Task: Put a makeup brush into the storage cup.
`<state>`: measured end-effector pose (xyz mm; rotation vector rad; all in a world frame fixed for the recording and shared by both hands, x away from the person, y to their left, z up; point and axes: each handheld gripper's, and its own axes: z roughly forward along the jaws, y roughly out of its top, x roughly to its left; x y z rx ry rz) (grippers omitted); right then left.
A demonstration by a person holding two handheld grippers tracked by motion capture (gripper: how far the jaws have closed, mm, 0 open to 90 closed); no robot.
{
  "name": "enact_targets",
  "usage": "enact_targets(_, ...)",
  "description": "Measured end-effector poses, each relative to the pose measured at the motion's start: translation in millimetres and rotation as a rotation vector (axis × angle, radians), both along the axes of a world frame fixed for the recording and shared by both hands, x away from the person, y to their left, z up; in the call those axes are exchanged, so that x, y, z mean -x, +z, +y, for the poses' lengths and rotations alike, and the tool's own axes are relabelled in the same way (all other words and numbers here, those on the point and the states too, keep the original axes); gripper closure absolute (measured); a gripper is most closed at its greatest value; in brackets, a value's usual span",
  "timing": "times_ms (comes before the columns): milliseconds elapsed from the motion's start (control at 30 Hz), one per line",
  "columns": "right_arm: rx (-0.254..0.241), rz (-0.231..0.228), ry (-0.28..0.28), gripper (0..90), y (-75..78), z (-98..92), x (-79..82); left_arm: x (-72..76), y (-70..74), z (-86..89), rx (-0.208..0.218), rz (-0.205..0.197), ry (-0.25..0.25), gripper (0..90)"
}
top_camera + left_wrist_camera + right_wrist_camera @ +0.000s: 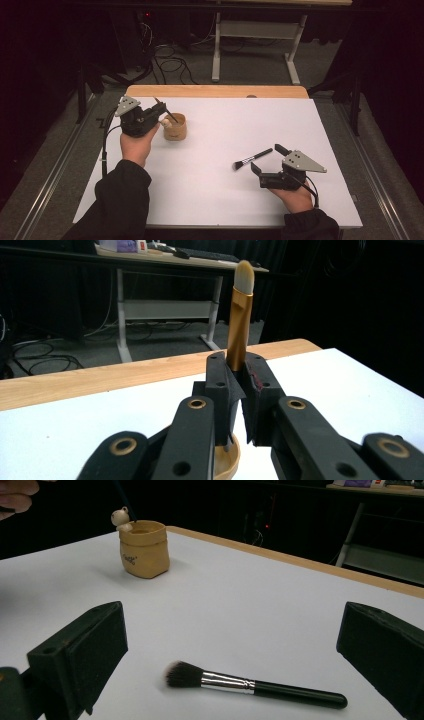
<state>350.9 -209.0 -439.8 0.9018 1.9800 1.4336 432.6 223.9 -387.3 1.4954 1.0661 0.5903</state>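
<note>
Left gripper sits at the far left of the white table, held from below by the person's left hand. In the left gripper view its jaws are clamped on a slim gold-handled brush: the shaft is pinched between the two pads and rises upright past them, pale bristle tip on top. Its lower end disappears behind the jaws, so I cannot tell how deep it reaches. Directly under the jaws, the rim of the tan pot shows.

From the high view, the tan pot stands just beside the left gripper, on the side toward the table's middle. A thin dark handle slants up and away from the pot mouth toward the gripper. A small pale bear-like figure sits on the pot's rim, seen in the right gripper view on the pot.

Right gripper rests low at the near right, held by the right hand. Jaws stand wide apart, nothing between the pads.

The black-handled brush lies flat on the table just beside the right gripper, on the side toward the pot. Dark bristles point toward the table's middle, handle end toward the jaws. In the right gripper view the same brush lies crosswise in front of the open jaws, between their lines but touching neither. It is well apart from the pot.
</note>
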Motion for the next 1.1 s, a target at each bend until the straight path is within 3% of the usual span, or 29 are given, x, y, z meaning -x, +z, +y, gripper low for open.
enact_targets(300, -0.002, 0.002, 0.008, 0.4, -0.4, 0.3, 0.1, -7.8, -4.7, 0.2, 0.005, 0.000, 0.015, 83.0)
enact_targets(1100, 0.000, 0.010, 0.010, 0.5, -2.2, 1.1, 0.0, -24.7, -18.7, 11.1, -0.009, 0.049, 0.072, 83.0)
